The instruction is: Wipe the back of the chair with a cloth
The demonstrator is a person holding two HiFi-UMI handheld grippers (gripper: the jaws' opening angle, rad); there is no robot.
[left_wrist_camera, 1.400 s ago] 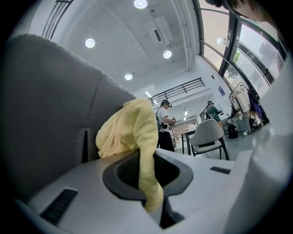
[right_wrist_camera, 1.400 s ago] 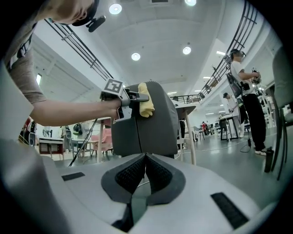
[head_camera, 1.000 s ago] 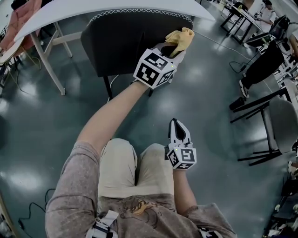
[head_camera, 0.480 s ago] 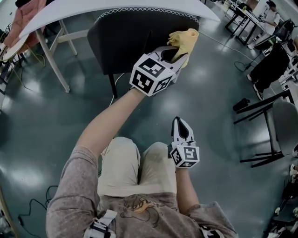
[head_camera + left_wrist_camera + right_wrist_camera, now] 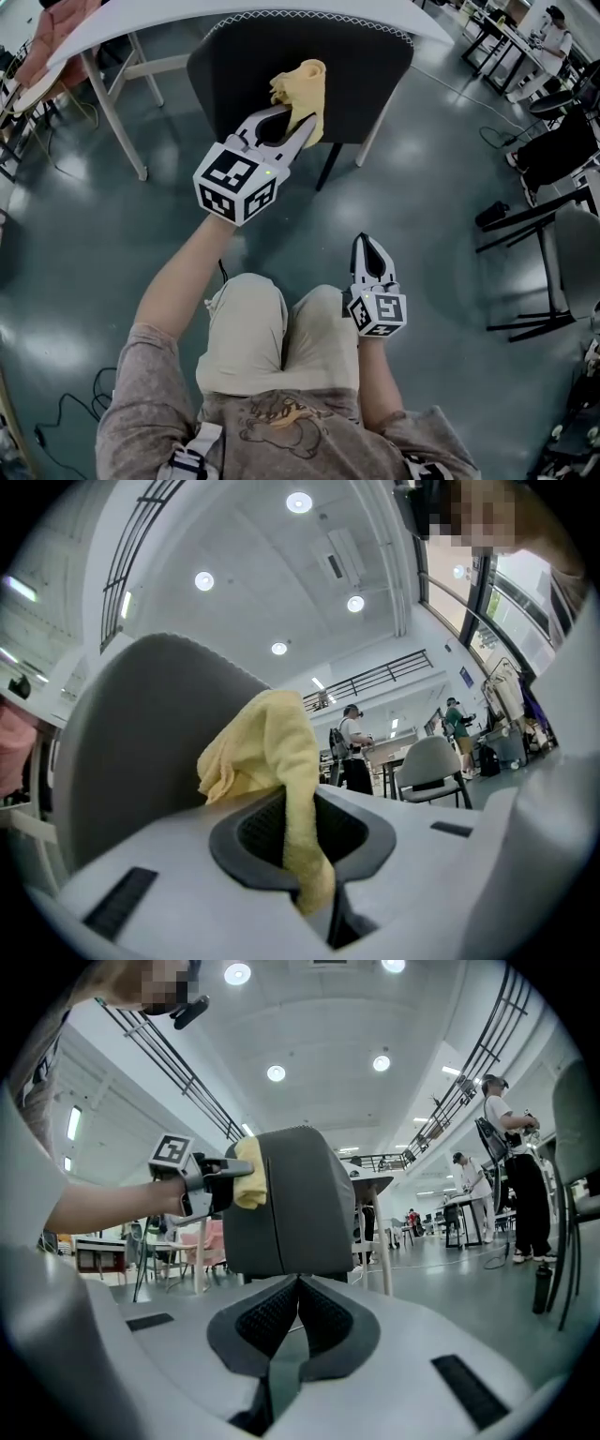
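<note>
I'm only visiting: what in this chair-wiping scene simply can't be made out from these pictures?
1. Chair seat: head view, hidden behind the dark grey chair back and under the white tabletop.
2. Where the yellow cloth meets the chair back: left gripper view, the bunched cloth covers it.
3. Dirt on the chair back: too dark to tell, any view.

A large open-plan lab or workshop hall, shown by the glossy grey floor [image 5: 441, 187], white tables [image 5: 234, 14] and spare chairs [image 5: 433, 766], a high ceiling with round recessed lights [image 5: 299, 502], a balcony railing [image 5: 375, 675] and people [image 5: 506, 1166] standing at distant benches.
</note>
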